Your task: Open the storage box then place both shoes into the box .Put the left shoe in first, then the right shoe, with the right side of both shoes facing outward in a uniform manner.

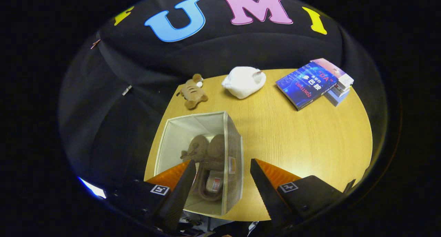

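Observation:
A pale fabric storage box stands open on the wooden table, below and between my fingers. Two brown furry shoes lie side by side inside it, toes pointing away from me; the insole of one shows near the box's near end. My gripper hovers above the box, open, with nothing between its fingers. The left finger overlaps the box's near left part, and the right finger is over the table just right of the box wall.
A small brown plush toy lies beyond the box at the table's far left. A white cloth bundle sits at the far middle. A stack of books rests at the far right. Bare tabletop stretches right of the box.

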